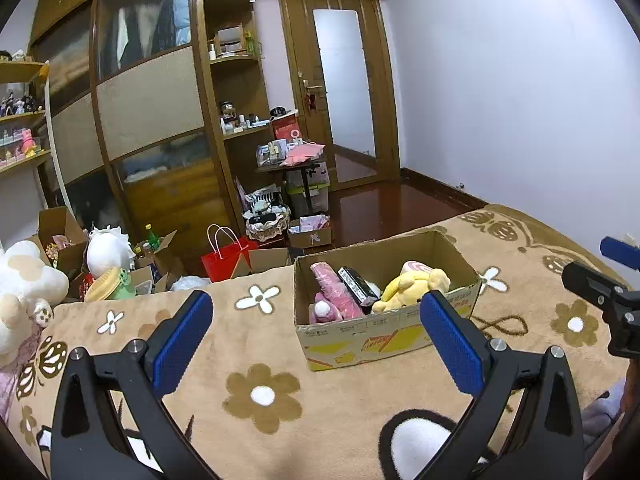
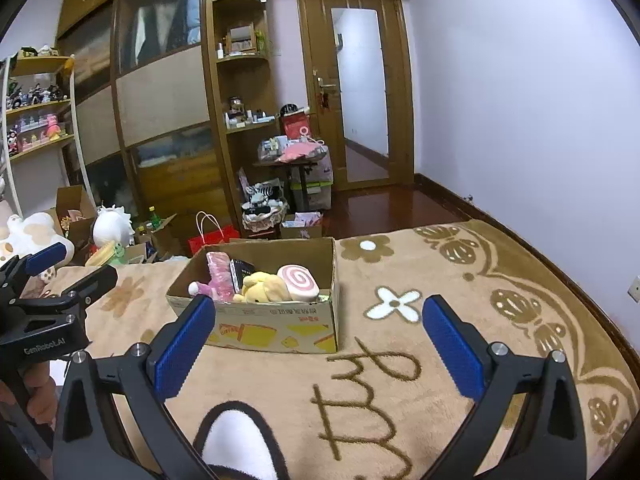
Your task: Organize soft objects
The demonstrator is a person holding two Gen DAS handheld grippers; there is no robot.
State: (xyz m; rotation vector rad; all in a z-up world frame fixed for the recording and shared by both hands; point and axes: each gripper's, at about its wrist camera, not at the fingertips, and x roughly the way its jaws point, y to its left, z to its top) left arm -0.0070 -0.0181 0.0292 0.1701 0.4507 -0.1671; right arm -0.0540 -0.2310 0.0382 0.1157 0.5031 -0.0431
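Released and empty, the left tongs (image 1: 316, 344) hover over the flowered bed blanket (image 1: 256, 396), facing the cardboard box (image 1: 384, 332) already holding a yellow plush (image 1: 416, 284). Right wrist view: right tongs (image 2: 319, 344) likewise spread wide, empty, the box straight ahead, probably gathering toys.

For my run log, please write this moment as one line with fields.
left gripper: open, empty | right gripper: open, empty | cardboard box: on blanket, holds yellow plush, pink plush, swirl cushion
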